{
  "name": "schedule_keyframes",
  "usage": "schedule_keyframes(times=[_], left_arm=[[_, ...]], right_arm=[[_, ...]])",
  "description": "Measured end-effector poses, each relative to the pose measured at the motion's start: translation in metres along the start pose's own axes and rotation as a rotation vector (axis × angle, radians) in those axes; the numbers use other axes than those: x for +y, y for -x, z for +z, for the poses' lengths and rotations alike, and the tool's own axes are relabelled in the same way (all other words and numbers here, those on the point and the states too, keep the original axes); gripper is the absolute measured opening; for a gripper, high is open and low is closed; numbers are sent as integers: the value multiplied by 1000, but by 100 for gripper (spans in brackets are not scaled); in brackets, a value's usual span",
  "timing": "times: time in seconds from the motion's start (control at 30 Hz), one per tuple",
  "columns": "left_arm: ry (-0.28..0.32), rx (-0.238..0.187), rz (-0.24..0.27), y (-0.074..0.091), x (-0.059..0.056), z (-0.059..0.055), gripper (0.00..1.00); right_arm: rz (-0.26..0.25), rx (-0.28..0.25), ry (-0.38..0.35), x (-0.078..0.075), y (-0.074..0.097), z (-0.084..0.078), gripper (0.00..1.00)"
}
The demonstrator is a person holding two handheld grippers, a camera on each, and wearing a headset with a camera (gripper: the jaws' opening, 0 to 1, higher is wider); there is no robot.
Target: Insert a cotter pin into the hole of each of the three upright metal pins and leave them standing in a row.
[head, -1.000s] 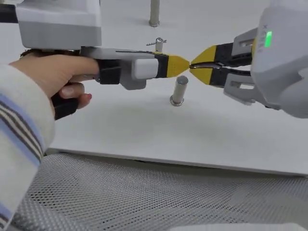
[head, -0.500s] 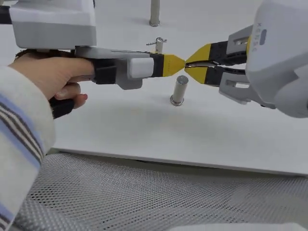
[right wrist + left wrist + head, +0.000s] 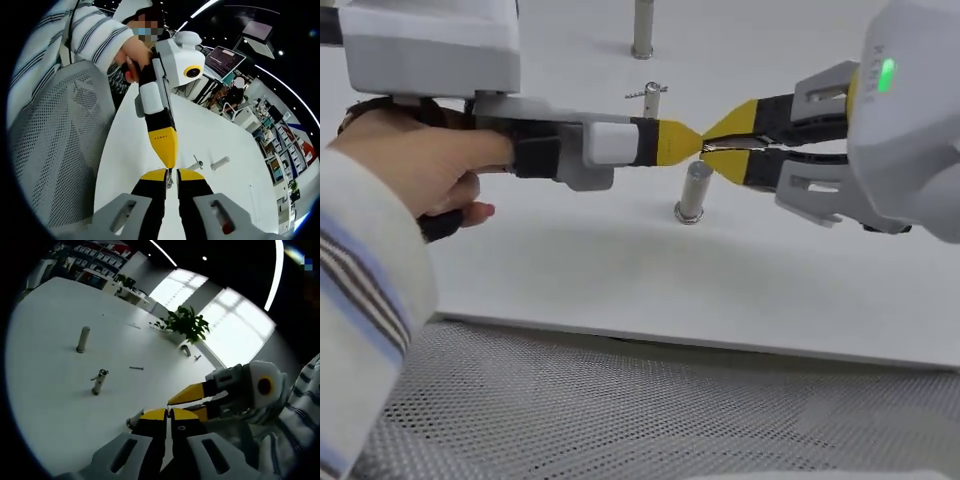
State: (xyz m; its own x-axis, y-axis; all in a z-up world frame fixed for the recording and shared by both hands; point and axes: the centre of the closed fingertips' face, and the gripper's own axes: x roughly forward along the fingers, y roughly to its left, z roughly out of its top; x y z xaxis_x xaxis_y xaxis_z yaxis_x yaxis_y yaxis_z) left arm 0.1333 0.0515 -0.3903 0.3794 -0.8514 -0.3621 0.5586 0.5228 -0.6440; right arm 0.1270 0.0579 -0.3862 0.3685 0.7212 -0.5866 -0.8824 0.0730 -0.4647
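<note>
My right claw (image 3: 708, 150) pinches a cotter pin (image 3: 170, 179) above a metal pin (image 3: 694, 190) on the bench (image 3: 570, 260). My left claw (image 3: 695, 142) is pressed together, its tip meeting the right.

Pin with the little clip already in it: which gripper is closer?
Left, narrowly. The left gripper reaches in from the left, its jaws lying just in front of that pin. The right gripper comes from the right, tip to tip with the left's, farther to the side.

three upright metal pins (image 3: 642, 28) (image 3: 651, 100) (image 3: 693, 190), two grippers (image 3: 695, 143) (image 3: 707, 148), three cotter pins (image 3: 642, 92) (image 3: 170, 178) (image 3: 136, 368): one seated, one gripped, one loose.
</note>
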Motion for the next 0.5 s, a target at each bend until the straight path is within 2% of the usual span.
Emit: schedule_keyframes(times=[0.07, 0.17, 0.23, 0.3, 0.4, 0.5], left_arm=[[-27, 14, 8, 1, 1, -3, 0], [-53, 17, 14, 2, 1, -3, 0], [-94, 22, 16, 4, 2, -3, 0], [-137, 29, 14, 6, 0, -3, 0], [-216, 29, -4, 7, -4, -1, 0], [-300, 37, -26, 8, -10, 0, 0]], right_arm=[[20, 31, -27, 6, 2, -6, 9], [34, 44, -63, 5, 3, -12, 11], [48, 51, -105, 8, 2, -14, 13], [80, 56, -188, 17, 2, -20, 13], [112, 24, -270, 16, 2, -22, 13], [135, -2, -322, 14, 3, -21, 10]])
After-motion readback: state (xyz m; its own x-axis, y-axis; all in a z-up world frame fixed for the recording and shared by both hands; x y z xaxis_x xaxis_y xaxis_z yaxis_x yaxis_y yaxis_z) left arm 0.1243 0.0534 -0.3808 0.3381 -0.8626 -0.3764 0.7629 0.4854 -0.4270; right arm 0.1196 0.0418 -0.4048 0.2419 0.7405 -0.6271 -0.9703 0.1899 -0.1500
